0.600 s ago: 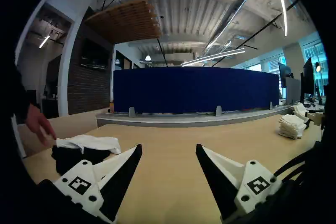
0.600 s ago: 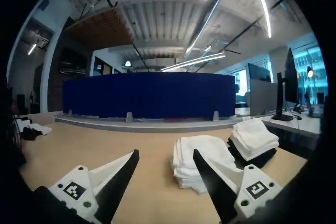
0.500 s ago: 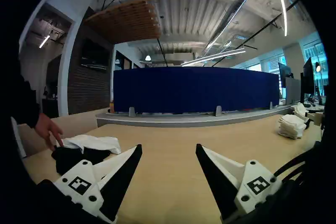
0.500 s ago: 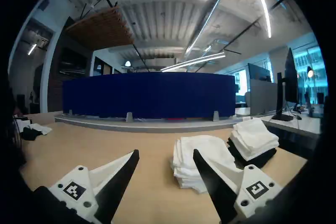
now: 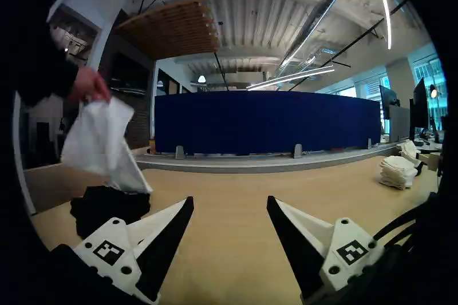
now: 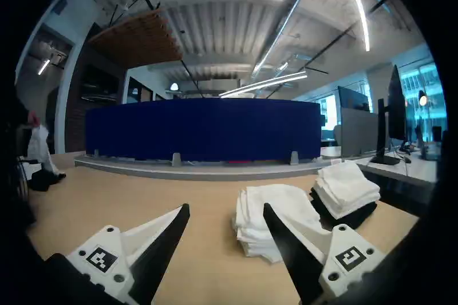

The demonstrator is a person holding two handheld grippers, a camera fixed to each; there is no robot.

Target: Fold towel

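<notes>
White, marker-tagged fingers (image 5: 335, 245) stand apart and empty on my left gripper (image 5: 229, 199) and right gripper (image 6: 225, 207), over the wooden table (image 5: 320, 182). Left of the blue divider (image 5: 263, 122), a hand (image 5: 89, 83) holds the towel (image 5: 97, 139) aloft; folded stacks (image 6: 253, 216) lie toward its right end.

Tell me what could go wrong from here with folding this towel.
1. The white towel hangs bunched from a hand, its lower corner by the dark cloth pile; set down like this, it may land crumpled or snag that pile.
2. The right tongs stand open close to the folded stack; a push forward could topple it.
</notes>
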